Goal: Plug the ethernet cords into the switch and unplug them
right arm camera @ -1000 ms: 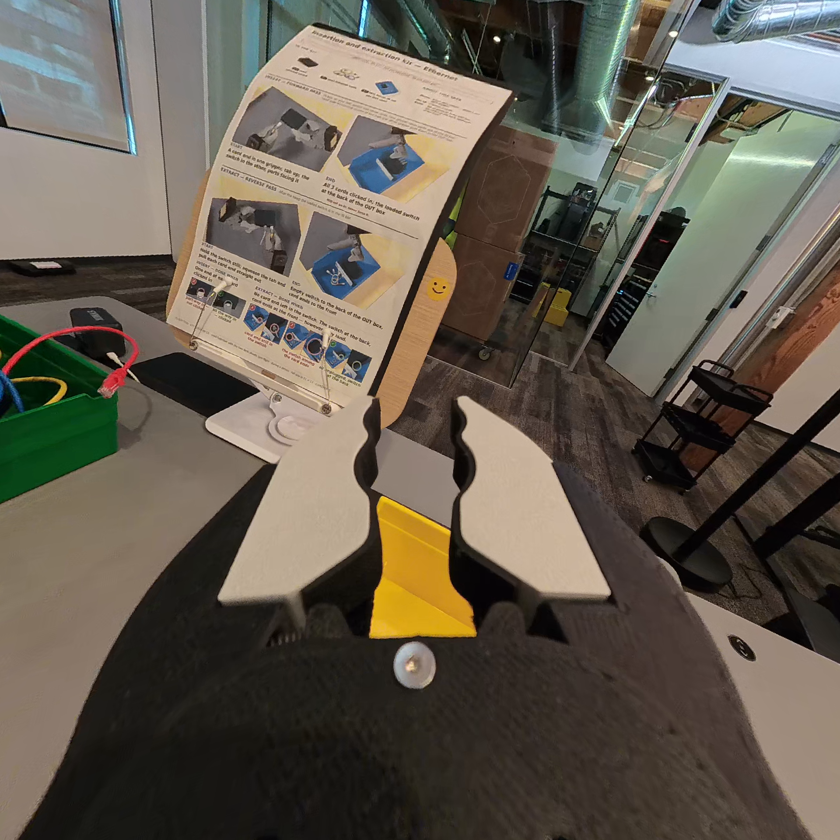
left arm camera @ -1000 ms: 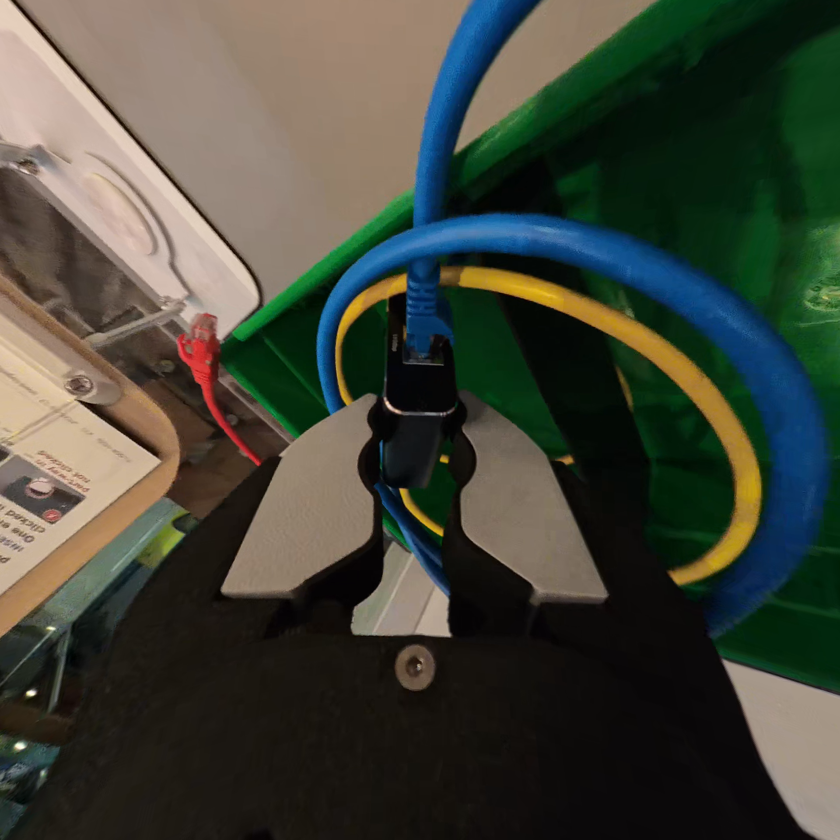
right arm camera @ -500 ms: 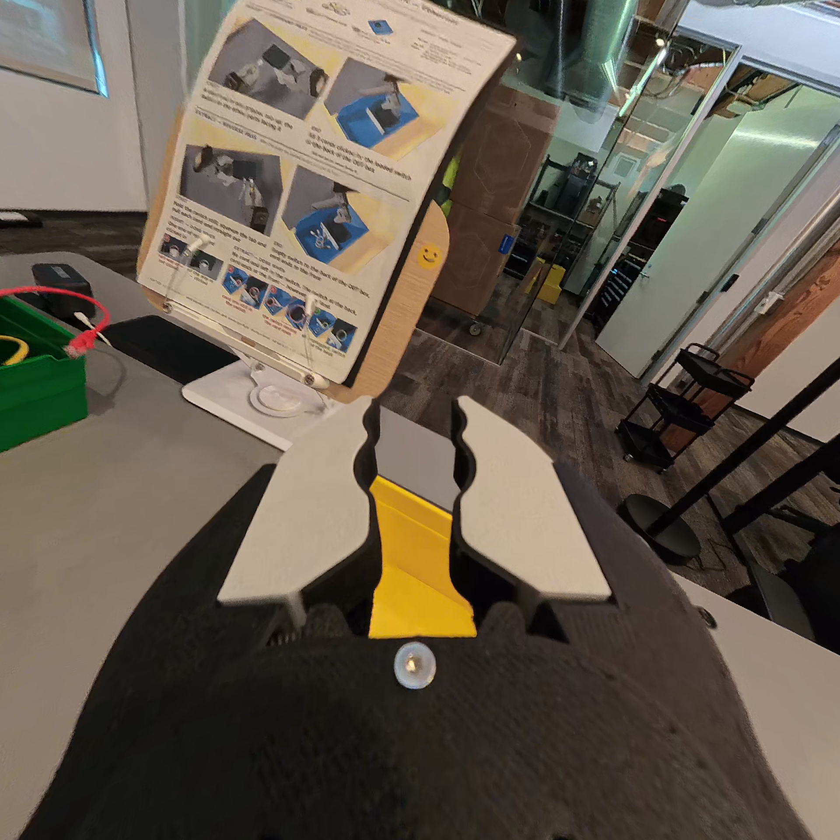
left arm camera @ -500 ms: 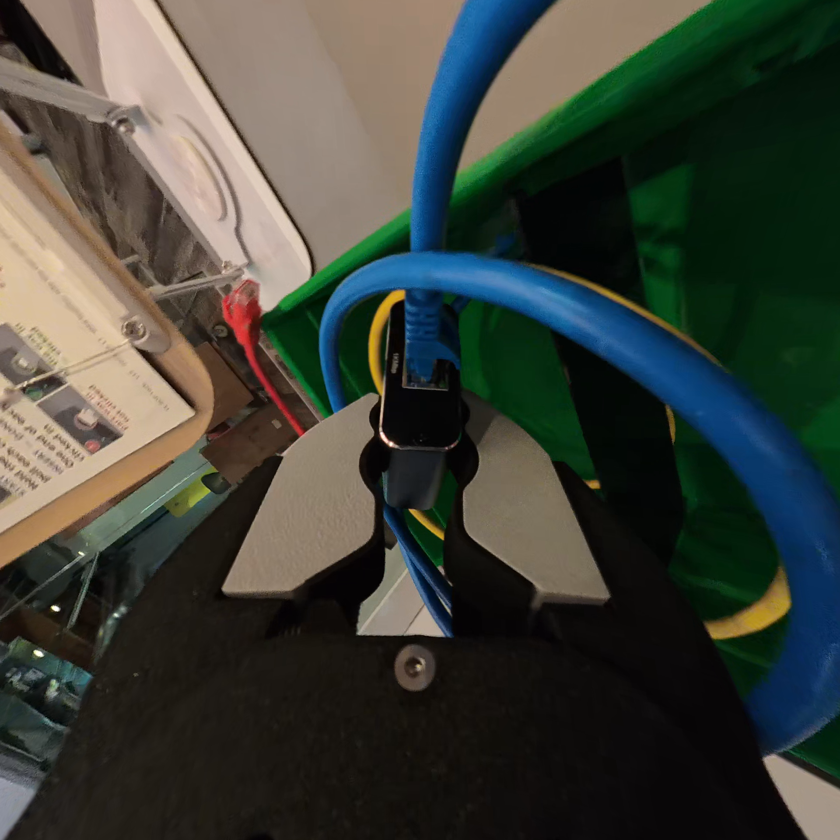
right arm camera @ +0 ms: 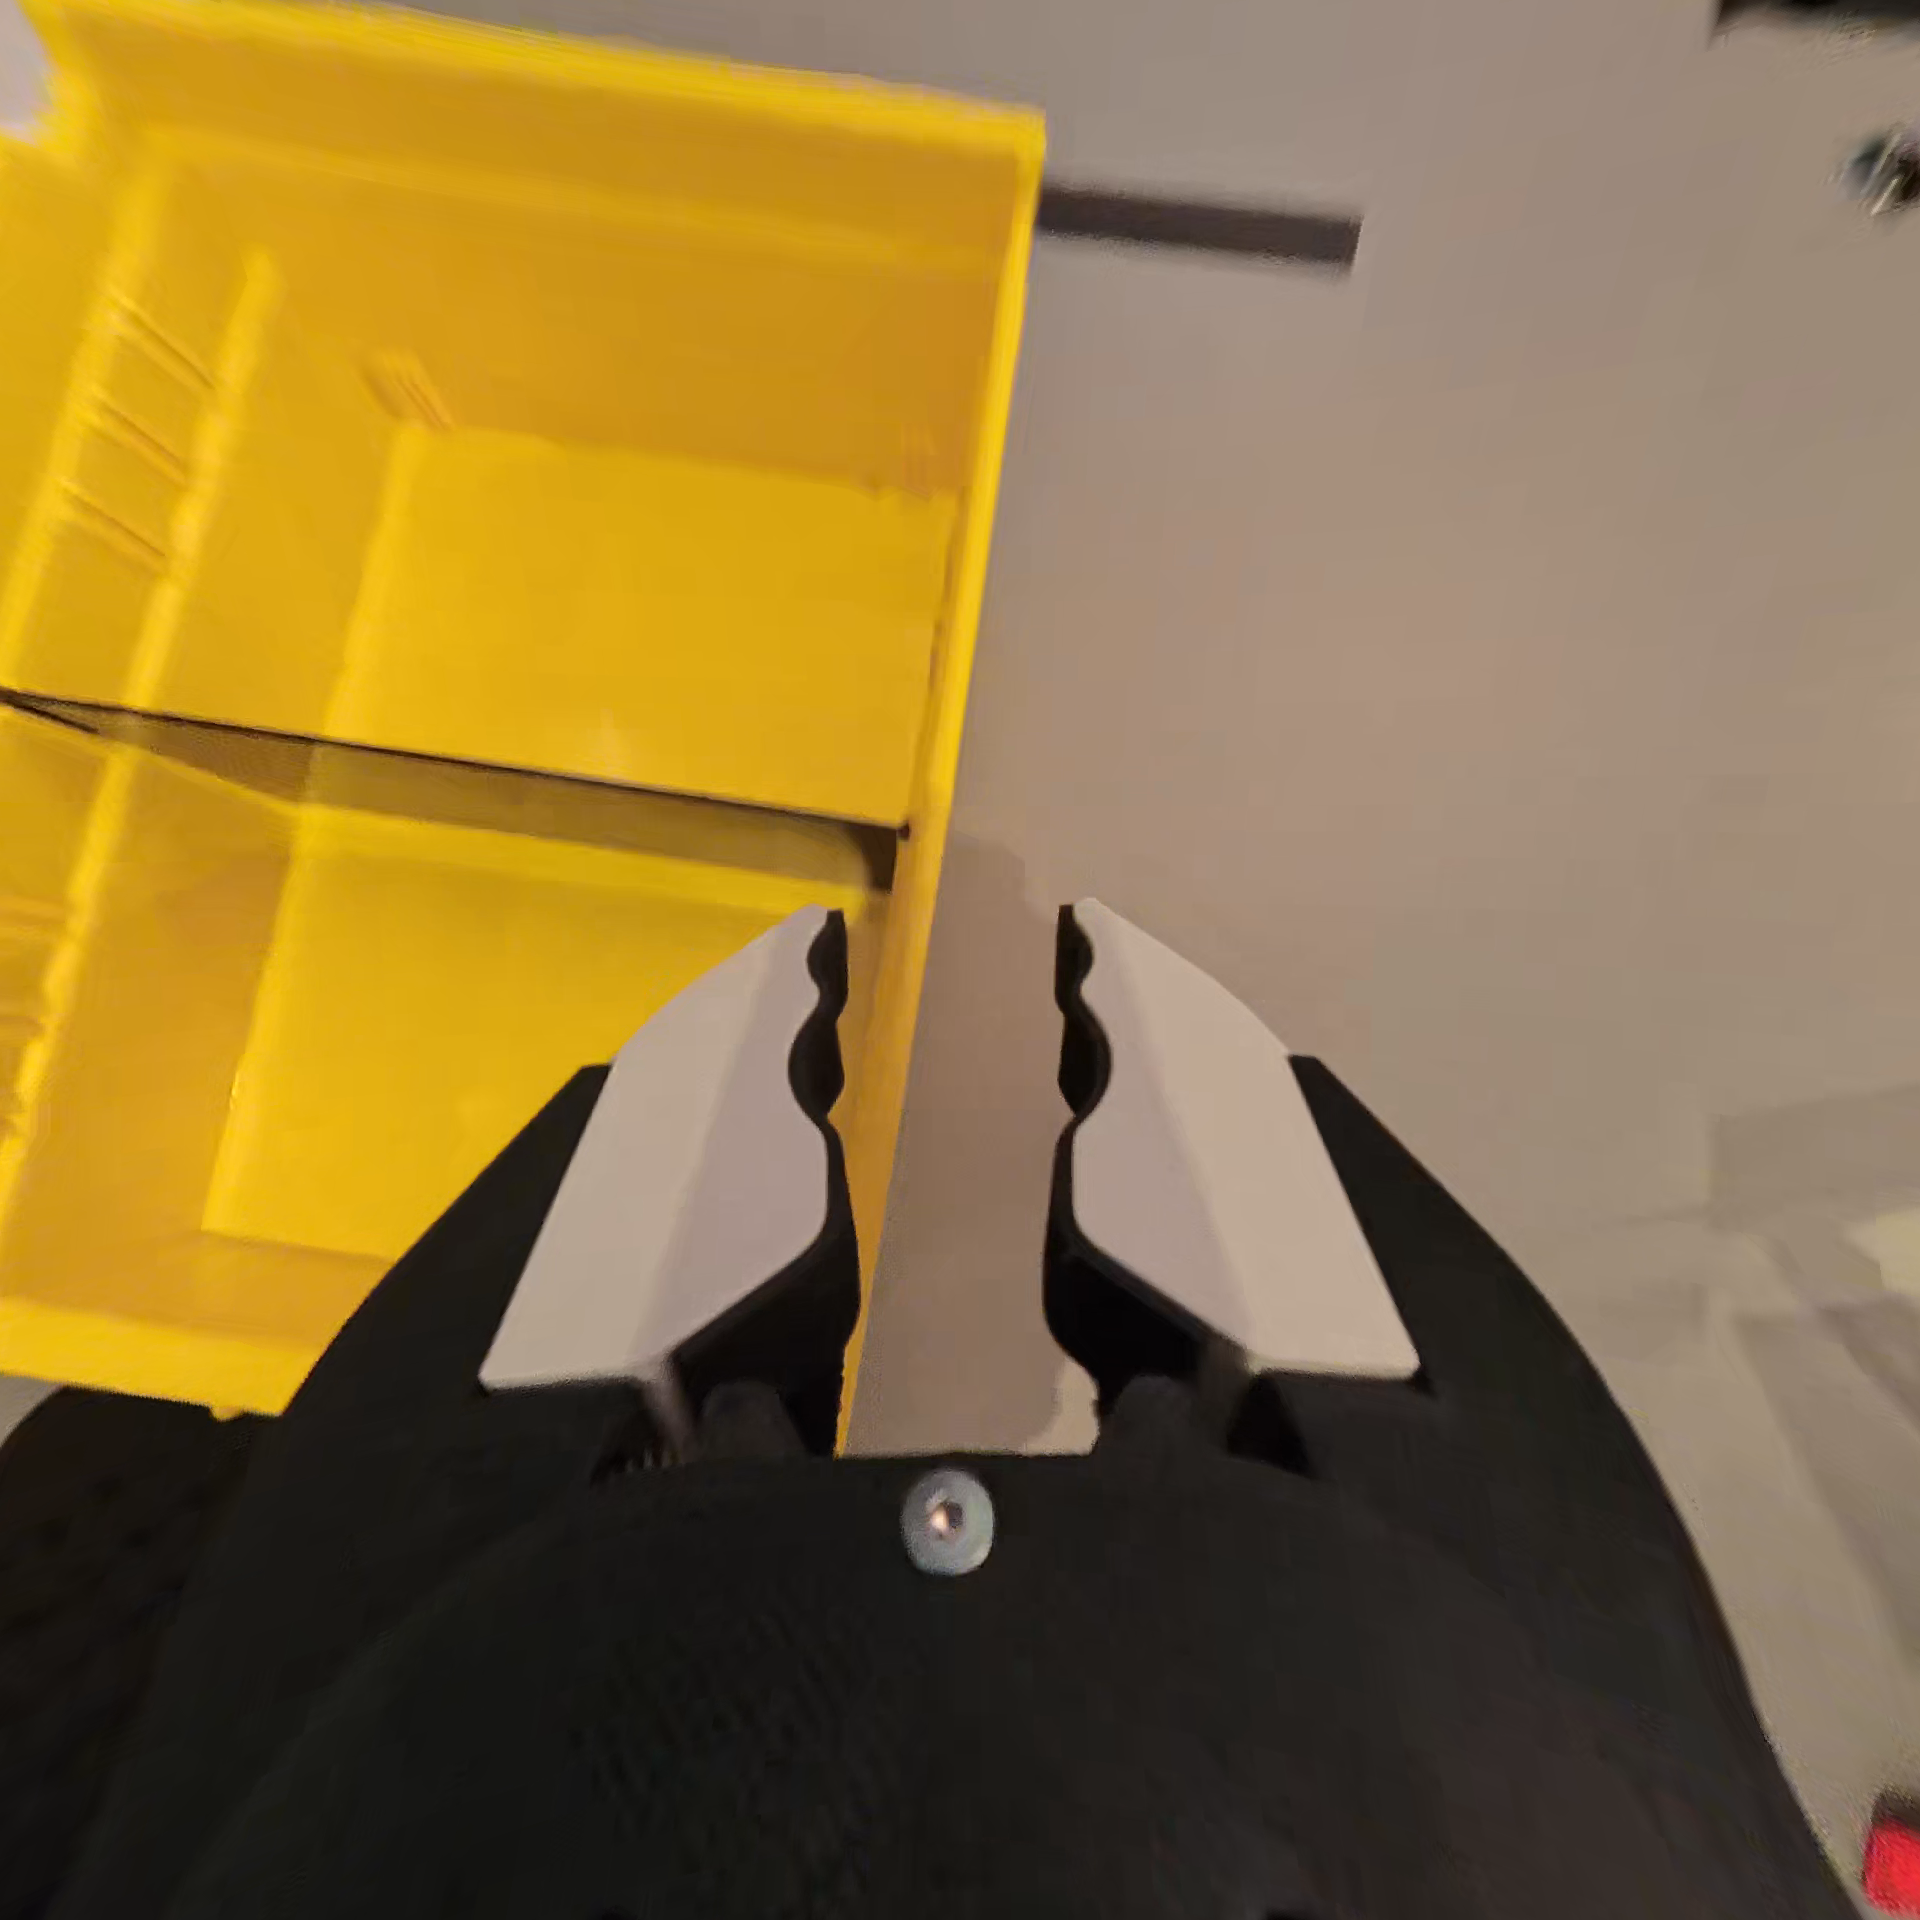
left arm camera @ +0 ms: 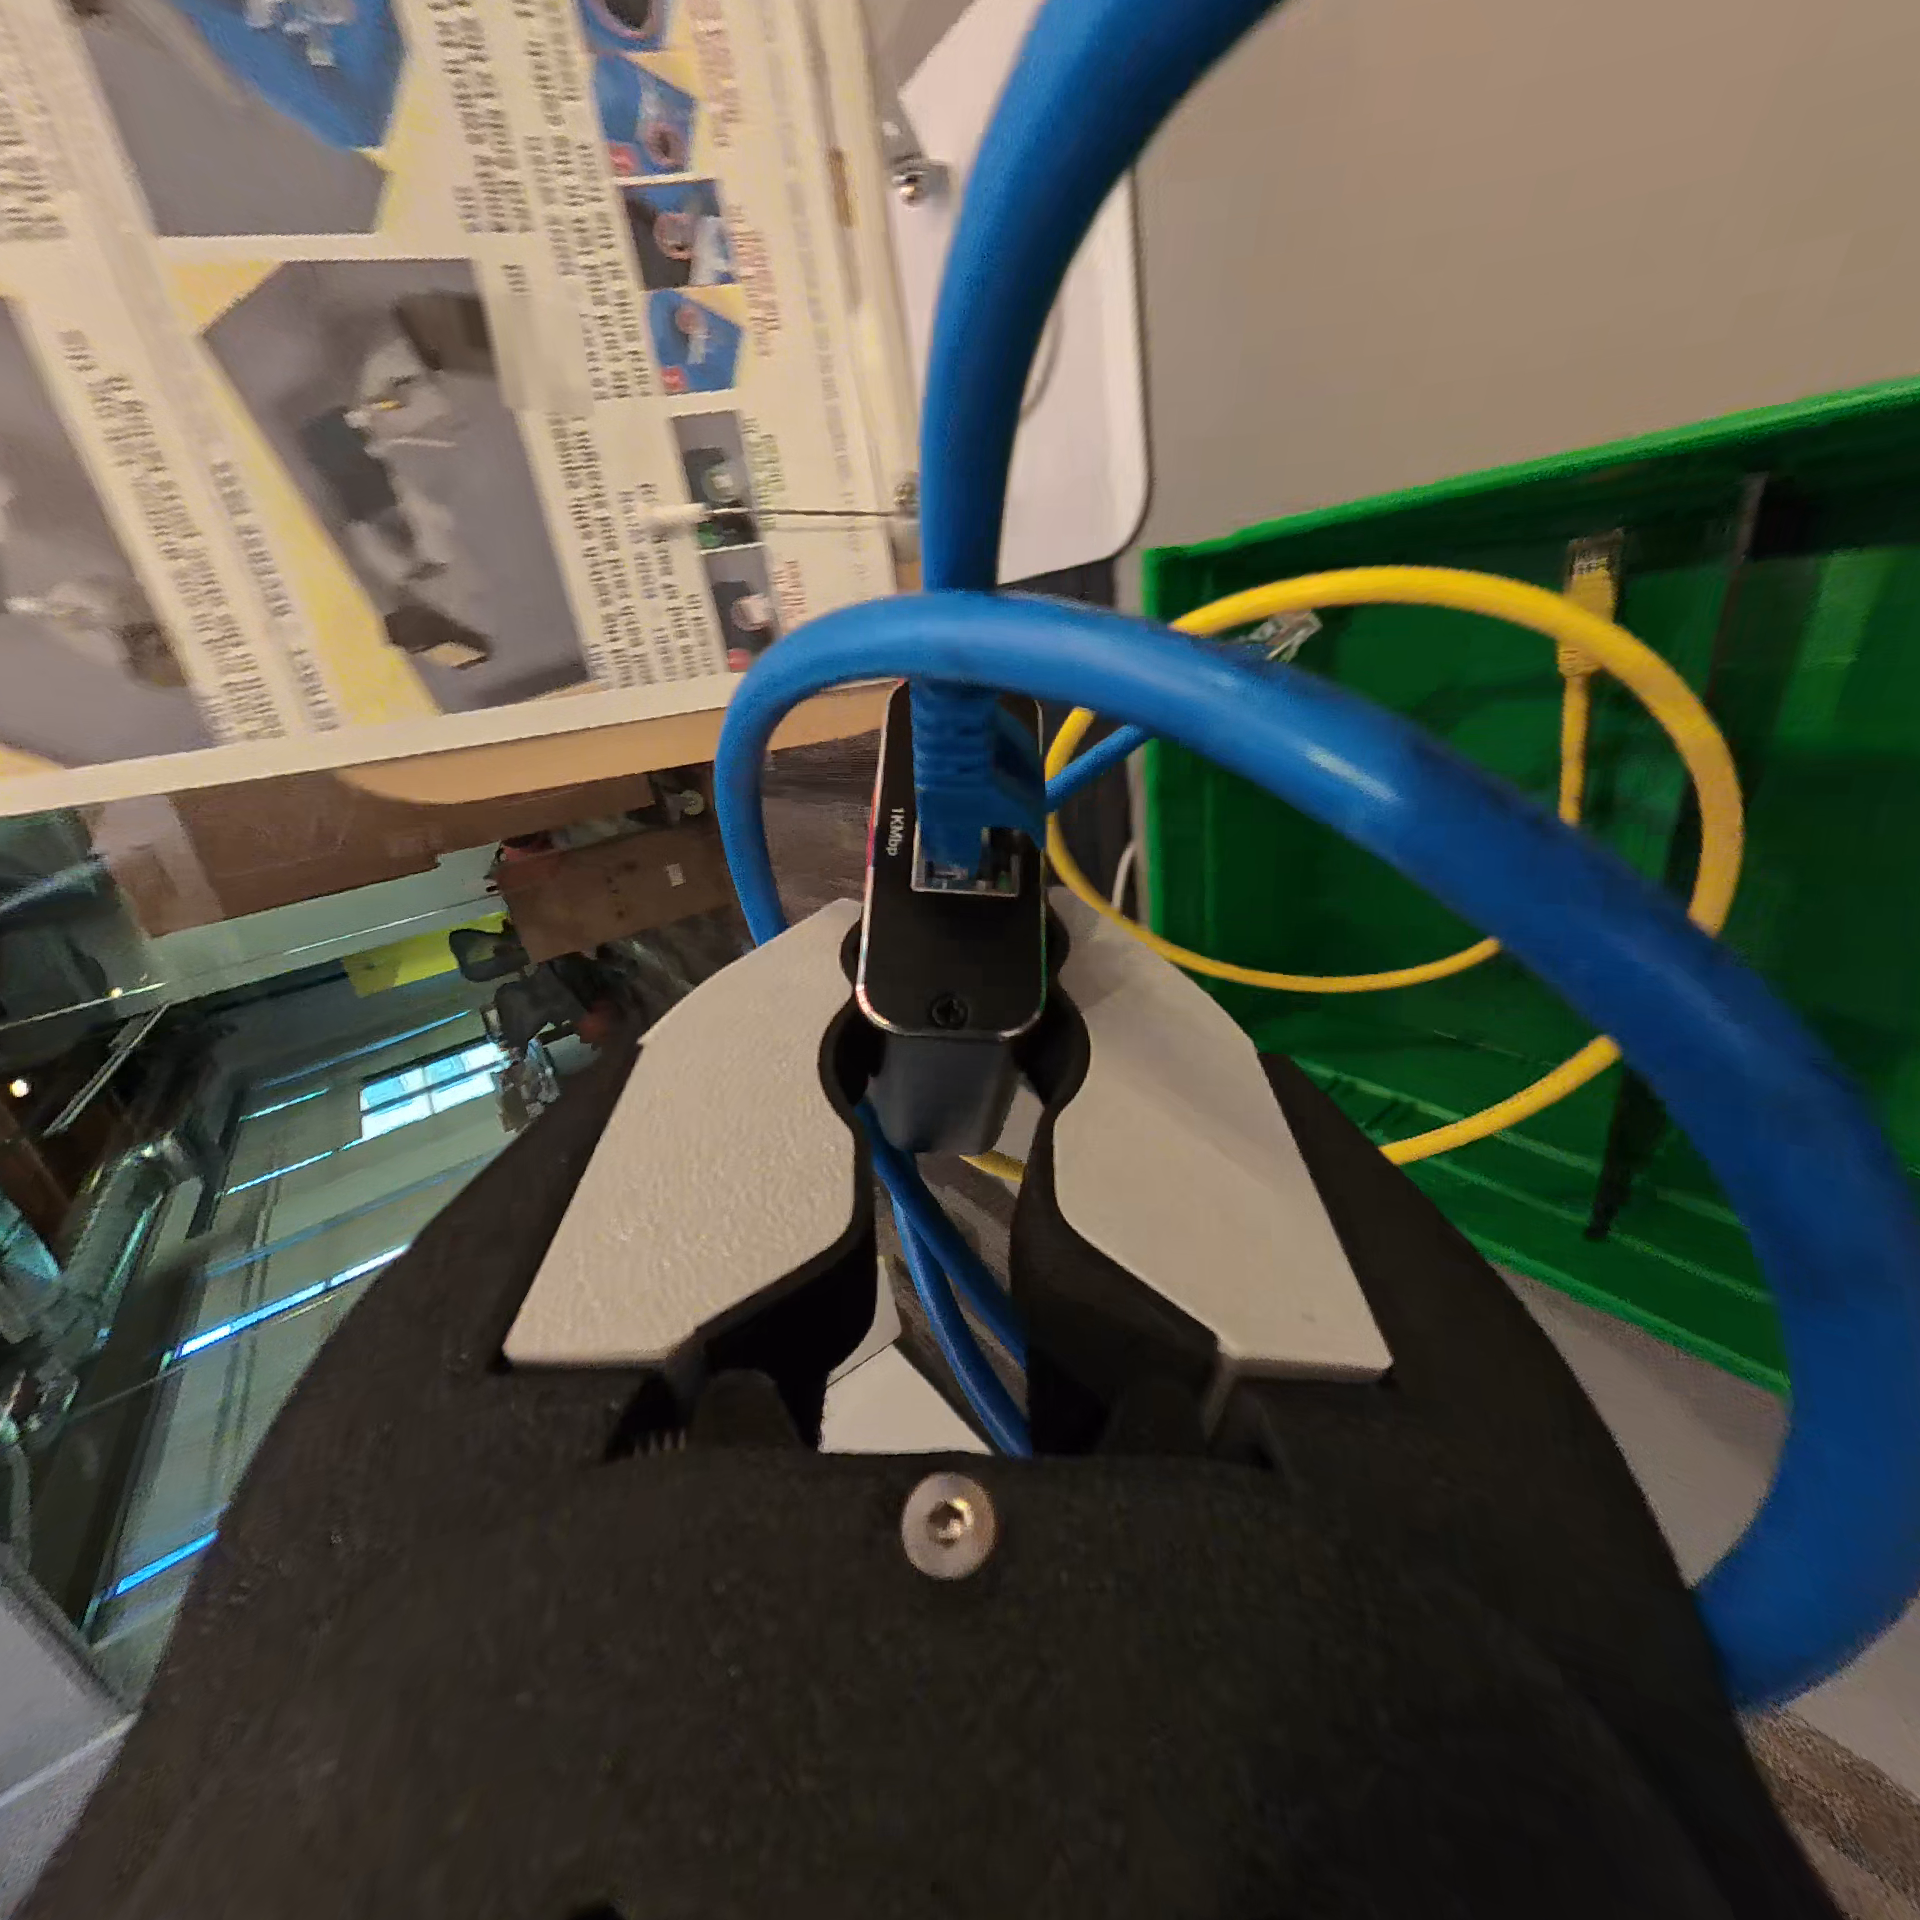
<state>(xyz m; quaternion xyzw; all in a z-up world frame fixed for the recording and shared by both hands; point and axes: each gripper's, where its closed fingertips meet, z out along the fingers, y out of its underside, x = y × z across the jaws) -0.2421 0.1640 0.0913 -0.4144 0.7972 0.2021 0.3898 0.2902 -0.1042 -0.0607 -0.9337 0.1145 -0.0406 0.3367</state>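
Observation:
In the left wrist view my left gripper [left arm camera: 951,935] is shut on a black switch [left arm camera: 951,961] and holds it up, both pads pressed on its sides. A blue ethernet cord [left arm camera: 1351,727] is plugged into the switch's port by its blue plug [left arm camera: 951,769] and loops around and over the gripper. A yellow ethernet cord [left arm camera: 1662,665] lies coiled in a green bin [left arm camera: 1818,779] to the right. In the right wrist view my right gripper [right arm camera: 951,925] is open with nothing in its grasp. It hangs over the right wall [right arm camera: 894,1039] of a yellow bin [right arm camera: 623,571], with the wall between the fingers and a gap to the right pad.
An instruction board [left arm camera: 364,416] on a white stand fills the upper left of the left wrist view. The grey table [right arm camera: 1455,623] lies to the right of the yellow bin. A divider [right arm camera: 468,769] crosses the yellow bin. A small red thing [right arm camera: 1896,1860] shows at the lower right edge. My hands' fingertips stand some 60 cm from each other.
My right gripper has tipped down from facing the board to over the yellow bin, and its jaws have opened wider. My left gripper has swung with the switch still held.

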